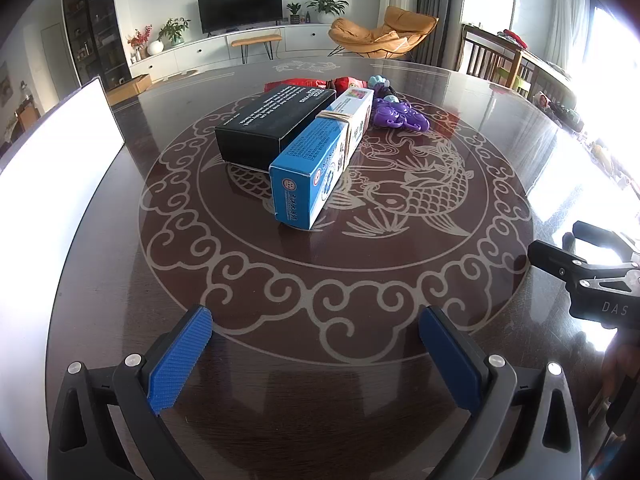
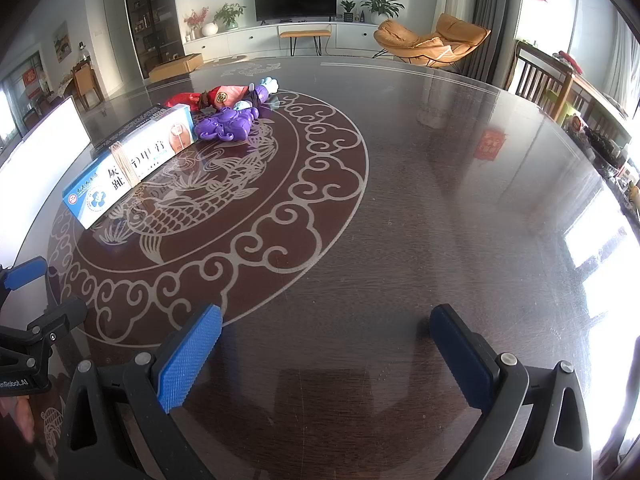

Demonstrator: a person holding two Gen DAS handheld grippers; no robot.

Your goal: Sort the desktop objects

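Observation:
A blue and white box (image 1: 320, 152) with a rubber band lies in the table's middle, leaning against a black box (image 1: 272, 124); it also shows in the right wrist view (image 2: 128, 164). Behind them lie a purple toy (image 1: 400, 114) (image 2: 226, 124), a red packet (image 1: 296, 83) (image 2: 216, 98) and a small pale blue figure (image 1: 380, 80) (image 2: 268, 85). My left gripper (image 1: 316, 344) is open and empty, well short of the boxes. My right gripper (image 2: 326, 344) is open and empty over bare table to the right of the objects.
The dark round table (image 2: 440, 200) has a fish and cloud pattern. A white board (image 1: 44, 184) stands at its left edge. The right gripper's body (image 1: 592, 276) shows at the right of the left wrist view. Chairs stand beyond the far right edge.

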